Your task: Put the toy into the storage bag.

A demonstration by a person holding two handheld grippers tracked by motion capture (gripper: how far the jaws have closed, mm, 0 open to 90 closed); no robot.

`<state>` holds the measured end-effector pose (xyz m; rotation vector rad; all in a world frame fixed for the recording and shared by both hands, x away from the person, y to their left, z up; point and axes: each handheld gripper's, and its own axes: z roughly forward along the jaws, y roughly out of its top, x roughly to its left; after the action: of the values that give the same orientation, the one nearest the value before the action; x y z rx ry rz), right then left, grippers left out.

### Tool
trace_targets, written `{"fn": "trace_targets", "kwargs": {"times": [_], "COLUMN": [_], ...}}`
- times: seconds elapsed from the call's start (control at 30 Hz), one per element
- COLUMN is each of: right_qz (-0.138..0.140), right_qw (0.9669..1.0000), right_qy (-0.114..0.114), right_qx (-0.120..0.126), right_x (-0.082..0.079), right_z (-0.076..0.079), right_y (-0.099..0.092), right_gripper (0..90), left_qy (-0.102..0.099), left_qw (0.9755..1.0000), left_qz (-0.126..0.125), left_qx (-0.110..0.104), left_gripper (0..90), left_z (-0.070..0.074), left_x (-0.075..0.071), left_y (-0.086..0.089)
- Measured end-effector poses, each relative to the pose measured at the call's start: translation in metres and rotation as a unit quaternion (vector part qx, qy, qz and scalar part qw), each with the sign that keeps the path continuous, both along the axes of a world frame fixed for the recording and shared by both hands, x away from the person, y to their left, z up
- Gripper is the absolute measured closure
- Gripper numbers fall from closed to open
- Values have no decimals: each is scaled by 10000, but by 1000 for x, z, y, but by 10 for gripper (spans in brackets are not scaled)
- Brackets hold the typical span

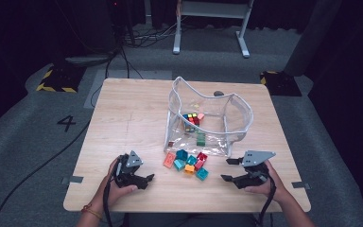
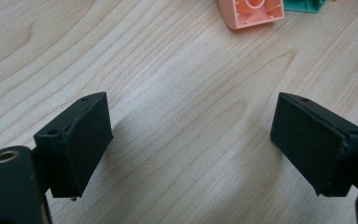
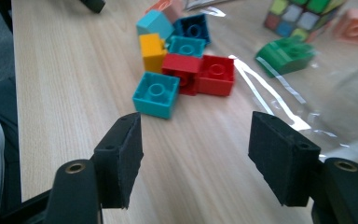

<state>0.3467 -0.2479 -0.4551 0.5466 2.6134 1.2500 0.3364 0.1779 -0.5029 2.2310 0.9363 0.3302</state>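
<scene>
A small heap of toy bricks [image 1: 187, 162] lies on the wooden table [image 1: 132, 118] just in front of a clear plastic bag [image 1: 208, 120]. The bag holds a colour cube [image 1: 190, 119], a green brick [image 1: 201, 139] and a pink brick [image 3: 356, 25]. My right gripper [image 1: 229, 170] is low over the table to the right of the heap, jaws open and empty; a teal brick [image 3: 157, 94] and red bricks [image 3: 200, 72] lie ahead of it. My left gripper [image 1: 149, 178] rests left of the heap, open and empty, with a salmon brick [image 2: 250, 11] ahead.
The table's front edge runs close under both hands. Beyond the table stand a desk frame [image 1: 212, 23], cables on the grey floor and yellow-black marked blocks [image 1: 56, 78]. Bare wood lies left of the bag.
</scene>
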Motion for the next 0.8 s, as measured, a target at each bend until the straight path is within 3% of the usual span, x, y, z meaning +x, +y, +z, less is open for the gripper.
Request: {"fn": "trace_targets", "kwargs": {"times": [0.17,0.2,0.27,0.3,0.33,0.63,0.67,0.7,0.8], "right_qz": [133,205,184,262,200,109,29,114,64], "right_qw": [9997,9996,9994,9994,9993,9991,9989,9992,9994], "right_qy": [216,166,272,182,290,290,383,259,218], "right_qx": [-50,-40,-126,-119,-132,-275,-270,-279,-256], "right_x": [-2,-1,-1,0,0,5,5,7,6], "right_z": [-15,-18,-22,-25,-27,-42,-42,-45,-45], "right_y": [21,25,33,36,40,61,62,64,66], "right_gripper": [351,351,351,351,351,362,367,371,405], "left_qy": [-8,0,1,-8,-8,2,0,-4,-6], "left_qw": [10000,10000,10000,10000,10000,10000,10000,10000,10000], "left_qz": [9,-1,-4,13,9,-2,1,7,11], "left_qx": [6,-1,1,4,7,-3,-3,0,4], "left_gripper": [126,126,126,126,126,126,126,126,126], "left_z": [0,0,0,0,0,0,0,0,0], "left_x": [0,0,0,0,0,0,0,0,0], "left_y": [0,0,0,0,0,0,0,0,0]}}
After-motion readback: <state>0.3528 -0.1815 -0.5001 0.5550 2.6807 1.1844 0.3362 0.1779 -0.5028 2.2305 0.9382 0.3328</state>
